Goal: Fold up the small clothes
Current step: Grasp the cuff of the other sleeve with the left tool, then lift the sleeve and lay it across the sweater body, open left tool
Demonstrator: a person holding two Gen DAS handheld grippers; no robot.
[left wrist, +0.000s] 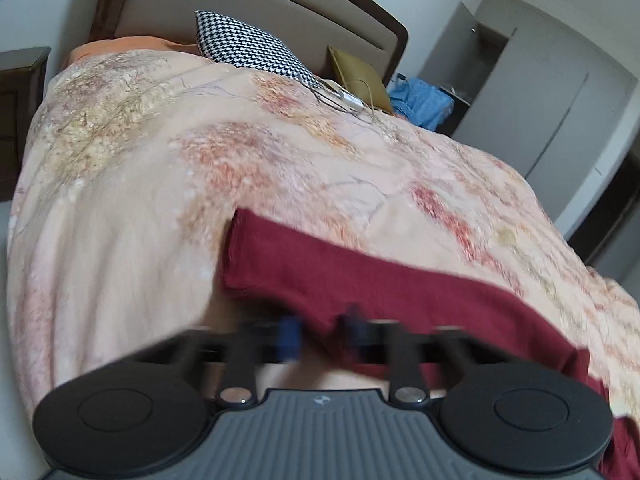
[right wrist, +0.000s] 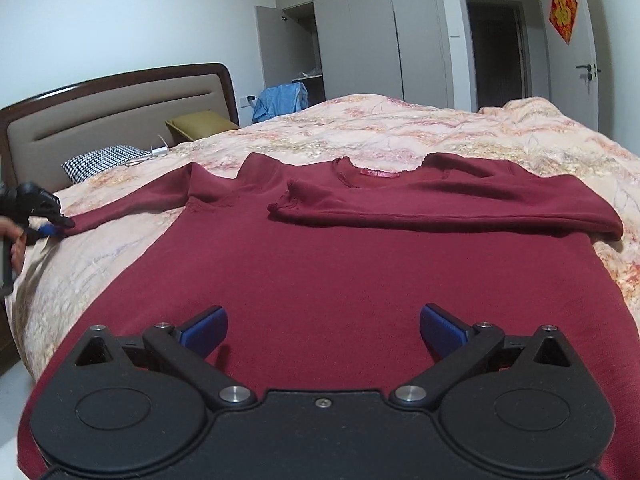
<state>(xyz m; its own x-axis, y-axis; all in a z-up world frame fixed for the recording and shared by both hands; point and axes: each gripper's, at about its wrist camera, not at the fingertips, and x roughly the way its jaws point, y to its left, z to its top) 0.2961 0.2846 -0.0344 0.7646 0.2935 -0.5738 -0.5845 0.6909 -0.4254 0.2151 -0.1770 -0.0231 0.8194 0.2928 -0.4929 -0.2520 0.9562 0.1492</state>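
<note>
So far one sleeve [right wrist: 440,204] of the sweater [right wrist: 320,280] is folded in; my left gripper [right wrist: 60,226] pinches the other sleeve [right wrist: 132,204], right gripper [right wrist: 322,330] spread empty.

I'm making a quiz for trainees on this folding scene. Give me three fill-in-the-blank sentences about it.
1. The sweater lying on the bed is dark ___.
2. The right gripper hovers over the sweater with its jaws ___.
3. The left gripper has its jaws shut on the end of a ___.

Missing words: red; open; sleeve
</note>
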